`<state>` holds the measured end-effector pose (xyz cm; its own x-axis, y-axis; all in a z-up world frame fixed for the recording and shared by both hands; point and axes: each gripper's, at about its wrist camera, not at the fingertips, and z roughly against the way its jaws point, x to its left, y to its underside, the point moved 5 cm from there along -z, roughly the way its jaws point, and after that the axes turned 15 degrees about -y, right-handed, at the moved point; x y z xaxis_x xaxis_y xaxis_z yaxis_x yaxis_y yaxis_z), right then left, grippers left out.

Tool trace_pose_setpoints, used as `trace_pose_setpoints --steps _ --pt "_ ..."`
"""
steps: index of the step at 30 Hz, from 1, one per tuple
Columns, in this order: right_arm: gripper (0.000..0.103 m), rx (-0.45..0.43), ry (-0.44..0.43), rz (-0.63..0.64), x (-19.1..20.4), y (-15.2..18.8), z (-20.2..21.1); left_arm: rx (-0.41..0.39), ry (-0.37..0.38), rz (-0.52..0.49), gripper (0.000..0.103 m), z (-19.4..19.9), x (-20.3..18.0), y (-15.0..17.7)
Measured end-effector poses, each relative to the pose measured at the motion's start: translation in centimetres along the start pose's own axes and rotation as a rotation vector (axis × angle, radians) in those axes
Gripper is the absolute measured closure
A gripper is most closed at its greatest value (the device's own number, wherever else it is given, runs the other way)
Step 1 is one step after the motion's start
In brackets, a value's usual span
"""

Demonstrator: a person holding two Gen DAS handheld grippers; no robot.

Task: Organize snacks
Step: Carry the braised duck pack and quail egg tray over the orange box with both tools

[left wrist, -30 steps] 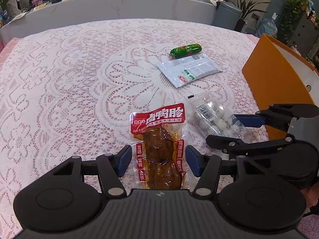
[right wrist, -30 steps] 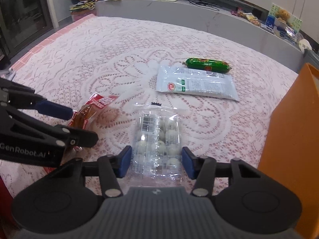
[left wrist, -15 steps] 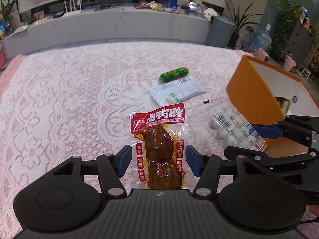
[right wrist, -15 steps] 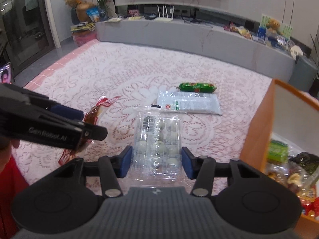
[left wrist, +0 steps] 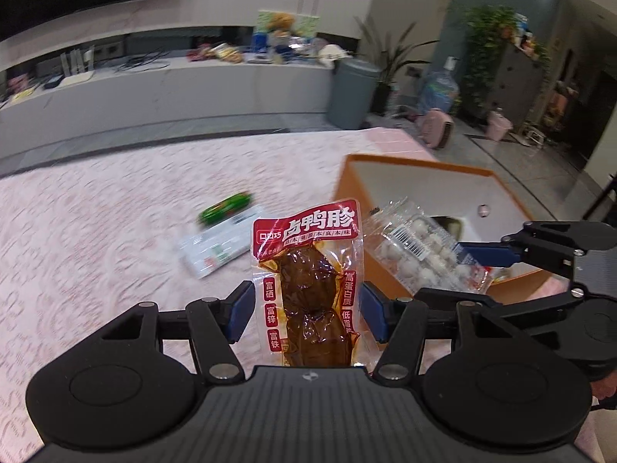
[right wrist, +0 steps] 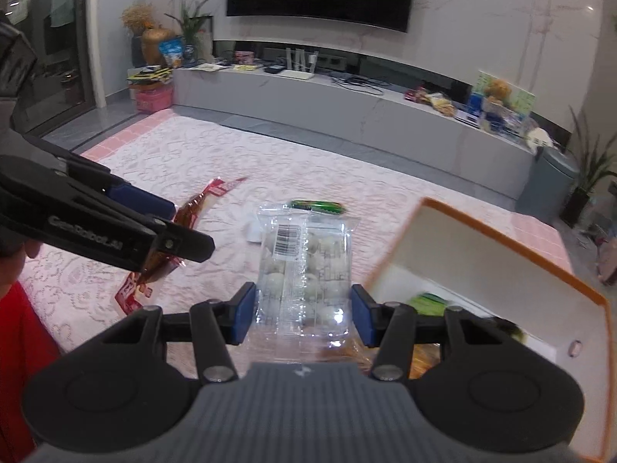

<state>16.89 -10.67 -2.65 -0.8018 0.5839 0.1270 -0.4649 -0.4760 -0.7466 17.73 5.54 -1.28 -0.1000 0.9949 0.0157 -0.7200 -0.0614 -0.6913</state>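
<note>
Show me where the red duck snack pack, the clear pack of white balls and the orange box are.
red duck snack pack point(left wrist: 308, 227): left wrist view, red printed header.
clear pack of white balls point(right wrist: 304, 266): right wrist view, middle of the clear wrapper.
orange box point(right wrist: 513, 247): right wrist view, orange top rim.

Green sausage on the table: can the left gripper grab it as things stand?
Probably not. The left gripper is shut on the red duck snack pack, so its jaws are full, and it is held above the green sausage, which lies on the lace tablecloth.
</note>
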Motion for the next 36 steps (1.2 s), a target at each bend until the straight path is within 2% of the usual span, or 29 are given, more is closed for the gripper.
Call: trace_pose_setpoints --steps 13,17,21,28,36 --pt "0.052 0.021 0.157 -0.106 -9.6 2.1 6.0 -0.043 0.13 -0.104 0.036 -1.9 -10.4 -5.0" --pt "0.052 0.039 0.201 -0.143 -12.0 2.9 6.7 -0.036 0.167 -0.132 0.036 -3.1 -13.2 -6.1" --pt "0.052 0.057 0.221 -0.186 -14.1 3.7 6.7 -0.033 0.173 -0.162 0.036 -4.5 -15.3 -6.8" --pt "0.052 0.094 0.239 -0.221 -16.8 4.3 5.8 0.014 0.195 -0.19 0.036 -7.7 -17.7 -7.1" --pt "0.052 0.16 0.249 -0.21 -18.3 4.9 3.5 0.117 0.212 -0.209 0.036 -12.5 -19.0 -6.2"
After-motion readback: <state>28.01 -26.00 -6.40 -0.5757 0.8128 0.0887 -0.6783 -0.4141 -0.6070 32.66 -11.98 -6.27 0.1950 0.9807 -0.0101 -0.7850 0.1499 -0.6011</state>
